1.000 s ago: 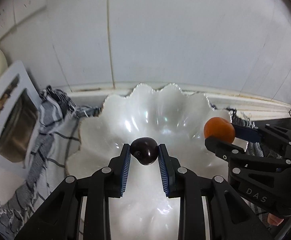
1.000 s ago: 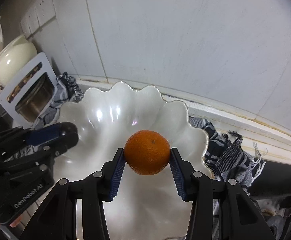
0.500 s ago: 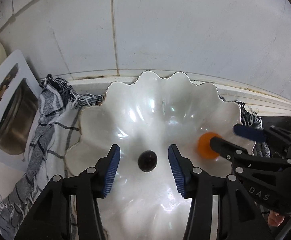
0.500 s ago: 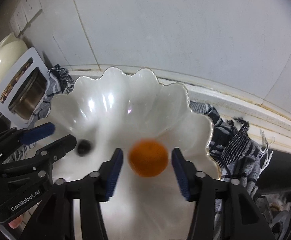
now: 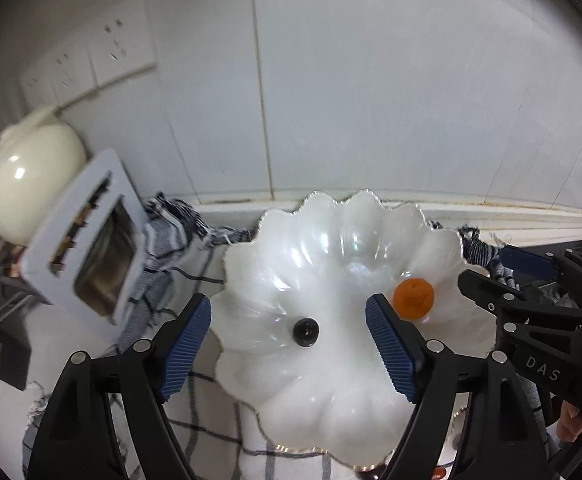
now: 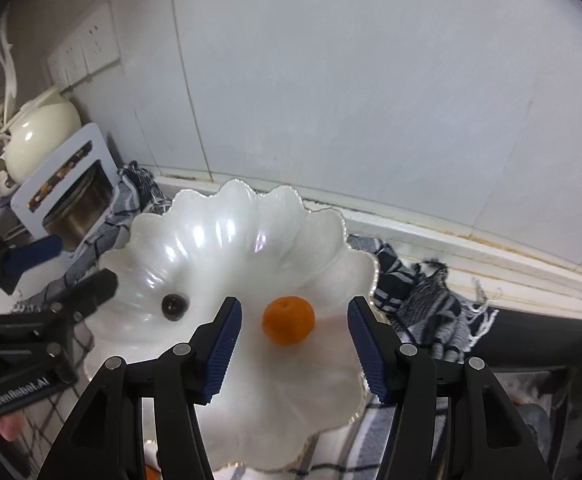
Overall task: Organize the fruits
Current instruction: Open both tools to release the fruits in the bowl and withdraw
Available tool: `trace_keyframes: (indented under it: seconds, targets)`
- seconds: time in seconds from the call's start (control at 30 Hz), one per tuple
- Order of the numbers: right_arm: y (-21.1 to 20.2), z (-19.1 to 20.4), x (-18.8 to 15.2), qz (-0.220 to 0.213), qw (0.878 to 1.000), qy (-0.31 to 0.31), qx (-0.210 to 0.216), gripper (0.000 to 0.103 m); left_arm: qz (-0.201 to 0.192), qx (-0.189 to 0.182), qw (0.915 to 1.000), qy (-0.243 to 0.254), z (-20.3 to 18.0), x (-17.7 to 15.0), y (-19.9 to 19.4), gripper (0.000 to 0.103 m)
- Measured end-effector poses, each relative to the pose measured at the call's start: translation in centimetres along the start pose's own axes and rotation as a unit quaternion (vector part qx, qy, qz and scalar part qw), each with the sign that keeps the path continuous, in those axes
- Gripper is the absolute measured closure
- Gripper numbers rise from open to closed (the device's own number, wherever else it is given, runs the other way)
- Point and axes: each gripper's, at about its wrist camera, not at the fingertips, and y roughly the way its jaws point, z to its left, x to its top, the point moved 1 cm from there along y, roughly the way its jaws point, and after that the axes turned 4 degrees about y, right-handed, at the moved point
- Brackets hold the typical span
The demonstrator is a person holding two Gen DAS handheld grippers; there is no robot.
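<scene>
A white scalloped bowl (image 5: pixel 331 392) (image 6: pixel 251 240) holds a dark cherry (image 5: pixel 306 332) (image 6: pixel 175 306) and a small orange (image 5: pixel 414 298) (image 6: pixel 288 320), lying apart on its floor. My left gripper (image 5: pixel 289 310) hovers above the bowl's left half. Its jaws are opening, they stand wide, and nothing is between the pads; the cherry lies well below them. My right gripper (image 6: pixel 295 307) is open above the orange, its pads clear of it. Each gripper also shows in the other's view: the right gripper (image 5: pixel 495 270) and the left gripper (image 6: pixel 71 268).
A checked dark-and-white cloth (image 5: pixel 179 240) (image 6: pixel 423 300) lies under the bowl. At the left stand a white toaster-like box (image 5: pixel 87 240) and a cream teapot (image 5: pixel 31 176). A tiled wall with sockets (image 5: pixel 91 64) runs behind. A dark surface (image 6: pixel 531 344) lies at the right.
Both grippers let go of their fruit: the cherry and the orange dropped onto the bowl's floor. Both grippers then rose and drew back, and the left jaws widened further.
</scene>
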Motion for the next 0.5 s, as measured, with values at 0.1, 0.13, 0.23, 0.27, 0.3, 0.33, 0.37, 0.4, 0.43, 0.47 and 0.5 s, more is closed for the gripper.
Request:
trace_keyframes:
  seconds: [0.1,0.13,0.23,0.27,0.3,0.33,0.37,0.4,0.43,0.47,0.5]
  targets:
    - [-1.8,0.2,-0.6,-0.018,1.000,-0.001,-0.005,0.040,-0.021,0.008,0.9998,0.000,0.0,-0.5,-2.2,0.019]
    - [-2.3,0.1,-0.8,-0.022,1.000,0.000,-0.005,0.039,-0.025,0.009,0.9996,0.001,-0.1,-0.6,-2.7,0.018]
    - [-4.2,0.2,-1.4,-0.043,0.999,0.004,-0.006,0.039,-0.047,0.014,0.9988,0.003,-0.3,-1.2,-4.9,0.016]
    - [-5.1,0.2,-1.6,-0.051,0.999,0.007,-0.005,0.039,-0.053,0.014,0.9985,0.003,-0.3,-1.4,-5.5,0.015]
    - [-5.6,0.3,-1.8,-0.055,0.998,0.009,-0.004,0.036,-0.060,0.013,0.9981,0.004,-0.3,-1.7,-6.4,0.015]
    - [-6.2,0.3,-2.0,-0.060,0.998,0.011,-0.002,0.034,-0.067,0.012,0.9976,0.006,-0.3,-2.0,-7.2,0.014]
    - [-7.1,0.3,-2.3,-0.068,0.998,0.013,0.000,0.034,-0.072,0.011,0.9973,0.008,-0.3,-2.2,-7.9,0.014]
    - [-7.6,0.4,-2.6,-0.073,0.997,0.014,0.000,0.034,-0.076,0.011,0.9970,0.011,-0.3,-2.4,-8.4,0.014]
    - [-8.3,0.5,-2.8,-0.079,0.997,0.011,0.000,0.034,-0.080,0.013,0.9967,0.012,-0.3,-2.6,-8.8,0.014]
    - [-9.1,0.7,-3.1,-0.087,0.996,0.007,-0.001,0.034,-0.084,0.015,0.9963,0.012,-0.2,-2.9,-9.6,0.014]
    - [-9.6,0.8,-3.4,-0.091,0.996,0.005,-0.003,0.034,-0.089,0.015,0.9959,0.010,-0.1,-3.1,-10.2,0.014]
